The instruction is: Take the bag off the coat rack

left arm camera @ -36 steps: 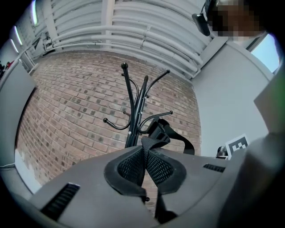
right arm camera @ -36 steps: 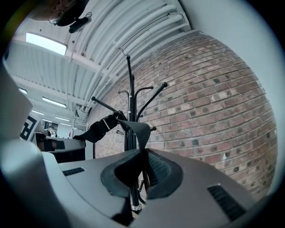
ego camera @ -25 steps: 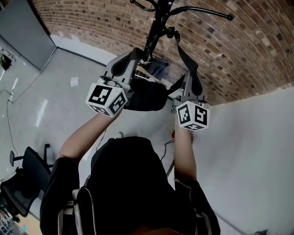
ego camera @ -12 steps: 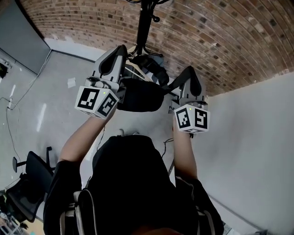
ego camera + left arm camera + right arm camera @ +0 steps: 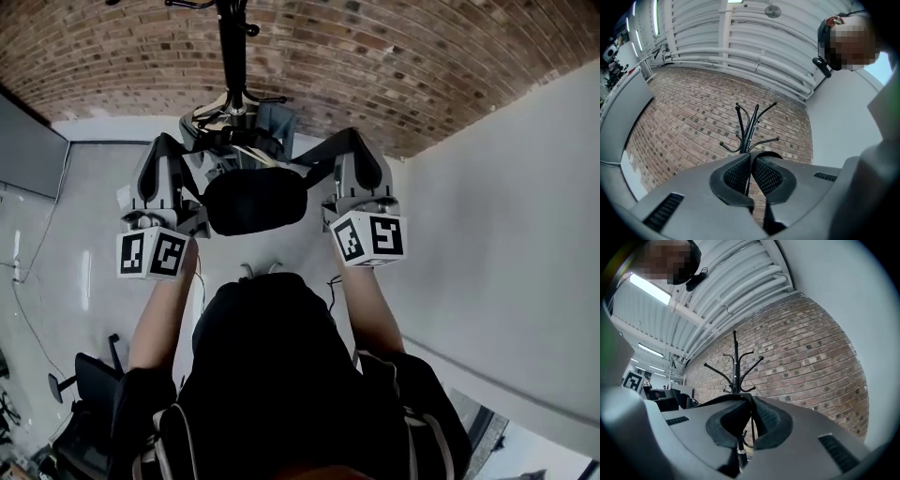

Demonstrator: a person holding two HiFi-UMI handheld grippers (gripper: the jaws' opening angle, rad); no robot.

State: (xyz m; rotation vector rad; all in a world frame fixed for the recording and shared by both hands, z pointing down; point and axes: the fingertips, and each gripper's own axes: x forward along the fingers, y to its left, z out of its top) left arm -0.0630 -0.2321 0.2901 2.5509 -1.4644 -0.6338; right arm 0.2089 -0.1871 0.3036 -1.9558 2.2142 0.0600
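**Bag clear of the rack, carried by both claws**

The black bag (image 5: 255,199) is seen hanging between the two claws, in front of the person. It is well apart from the coat rack (image 5: 231,56), which stands farther off against the brick wall (image 5: 394,66). Its strap (image 5: 769,219) is pinched in two places. The left claw (image 5: 751,168) is closed tight on the webbing. The right claw (image 5: 751,420) is likewise clamped on it, and a small metal fitting shows just below the pads.

The removal is judged to be done, or all but done, since no part of the strap can be seen looped over a hook. What may be left is only to carry the bag away or set it down.

The bag's body is shown only in the head view, where the rack's hooks are mostly cut off by the upper edge. The hooks are shown whole in both gripper views, and all are bare. The grip on the strap can also be read directly there, whereas in the head view it is hidden behind the grippers' bodies.
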